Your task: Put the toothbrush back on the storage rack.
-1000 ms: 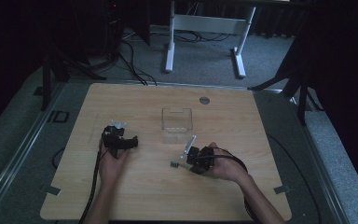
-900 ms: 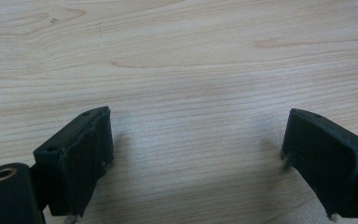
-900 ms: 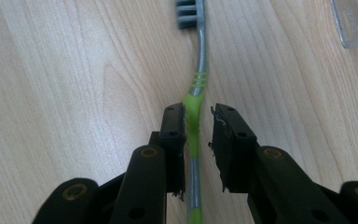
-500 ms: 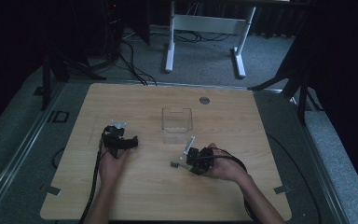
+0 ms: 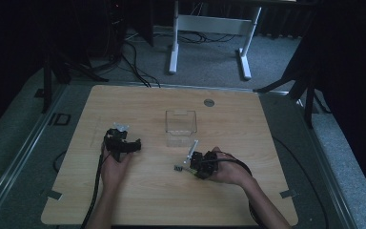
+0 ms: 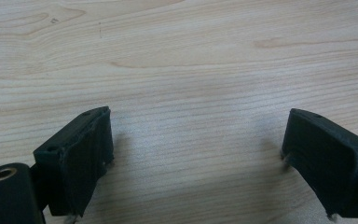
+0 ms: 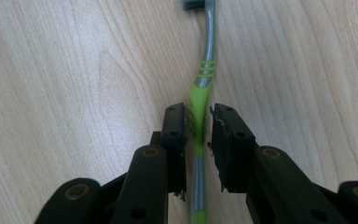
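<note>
Toothbrush (image 7: 200,93): lies flat on the wooden table (image 5: 138,200), a little right of its middle and near the person's side, just short of the clear box. The head (image 5: 177,168) points toward the left.
Build: a slim grey and green plastic handle, with raised green ribs at the neck and bristles at the far tip in the right gripper view.
Handling: likely very light and fairly stiff, with some flex in the thin neck. The smooth plastic could slip or swivel between flat pads.
Where to grip: the thick green part of the handle, about mid-length, where it is widest and balance is best. The narrow neck and the bristles are poorer choices.
Right gripper (image 7: 198,123): the jaws straddle that green section and stand nearly closed on it. The pads look to be touching both sides, with the brush resting on the wood.
Risk: lifted off-centre, the long handle may tilt or rotate in the grasp.
Clear box (image 5: 181,126): an open transparent container, just beyond the brush toward the far side.
Left gripper (image 6: 196,154): spread wide with nothing between the jaws, resting low over bare wood well to the left (image 5: 121,143).
Grommet (image 5: 209,102): a small round disc near the far edge.
</note>
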`<state>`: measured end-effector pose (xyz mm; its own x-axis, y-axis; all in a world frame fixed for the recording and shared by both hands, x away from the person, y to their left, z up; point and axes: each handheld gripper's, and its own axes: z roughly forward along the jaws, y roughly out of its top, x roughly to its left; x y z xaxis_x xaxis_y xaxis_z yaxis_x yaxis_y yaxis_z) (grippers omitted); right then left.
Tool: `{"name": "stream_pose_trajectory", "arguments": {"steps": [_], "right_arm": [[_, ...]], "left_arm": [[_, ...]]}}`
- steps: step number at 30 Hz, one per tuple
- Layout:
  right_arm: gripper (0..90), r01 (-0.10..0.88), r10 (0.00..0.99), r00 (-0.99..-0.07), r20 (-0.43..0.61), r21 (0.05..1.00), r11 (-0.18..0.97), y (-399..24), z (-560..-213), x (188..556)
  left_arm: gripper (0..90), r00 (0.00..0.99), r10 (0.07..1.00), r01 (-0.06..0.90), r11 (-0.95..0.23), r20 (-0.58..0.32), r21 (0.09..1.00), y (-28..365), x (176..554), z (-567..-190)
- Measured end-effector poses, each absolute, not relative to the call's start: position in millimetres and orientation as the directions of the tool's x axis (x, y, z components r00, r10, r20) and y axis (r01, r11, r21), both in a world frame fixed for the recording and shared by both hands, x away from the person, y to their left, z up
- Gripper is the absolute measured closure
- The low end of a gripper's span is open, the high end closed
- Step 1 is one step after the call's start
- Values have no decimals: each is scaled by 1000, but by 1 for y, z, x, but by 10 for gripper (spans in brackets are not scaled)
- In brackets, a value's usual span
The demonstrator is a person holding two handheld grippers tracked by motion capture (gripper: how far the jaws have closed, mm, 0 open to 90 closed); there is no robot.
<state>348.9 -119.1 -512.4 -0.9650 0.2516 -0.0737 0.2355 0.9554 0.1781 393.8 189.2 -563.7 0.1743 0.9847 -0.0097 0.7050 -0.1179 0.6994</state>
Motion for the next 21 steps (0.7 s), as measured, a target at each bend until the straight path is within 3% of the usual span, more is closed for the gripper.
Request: {"name": "stream_pose_trajectory", "arguments": {"steps": [21], "right_arm": [[754, 236, 249, -966, -68, 160, 958, -117, -516, 350]], "left_arm": [[92, 173, 985, 705, -117, -10, 700, 189, 394, -564]]}}
